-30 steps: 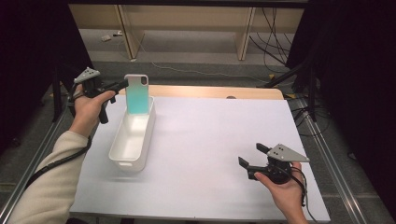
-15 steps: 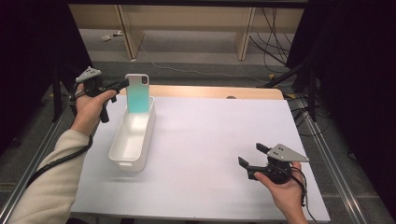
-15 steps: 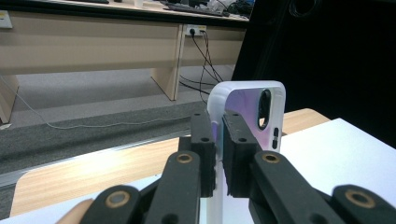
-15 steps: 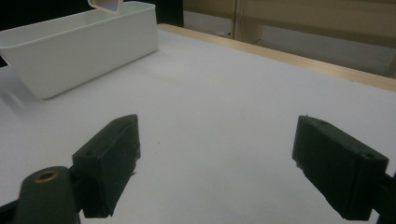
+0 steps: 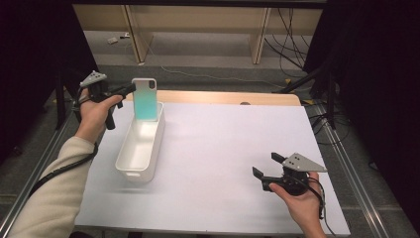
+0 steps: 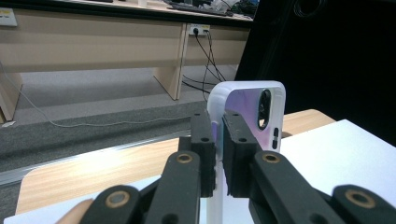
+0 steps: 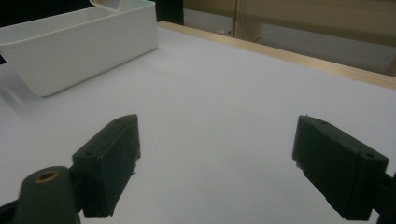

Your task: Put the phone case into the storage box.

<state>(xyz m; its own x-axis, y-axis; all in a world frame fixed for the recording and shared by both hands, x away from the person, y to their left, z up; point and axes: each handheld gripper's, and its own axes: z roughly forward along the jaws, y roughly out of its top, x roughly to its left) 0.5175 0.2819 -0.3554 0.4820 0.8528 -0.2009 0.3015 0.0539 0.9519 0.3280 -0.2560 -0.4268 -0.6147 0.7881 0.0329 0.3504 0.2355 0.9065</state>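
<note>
Evidently the left gripper (image 6: 218, 154) pinches a phone case (image 5: 144, 99) upright over the white tub (image 5: 130, 167) at ten o'clock; light, slick, flexible, best held by its edge. Right gripper (image 5: 265, 171) spread, idle.

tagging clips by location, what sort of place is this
Probably a lab or office set up for recording: a white-covered table fenced by dark curtains, loose cables on the floor, wooden desks behind.

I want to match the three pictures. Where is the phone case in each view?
High view: phone case stands upright, upper left, in the bin's far end.
Left gripper view: centre, clamped on its edge by the left gripper.
Right gripper view: a corner at the top left edge.
Shared landmark: white bin.
</note>
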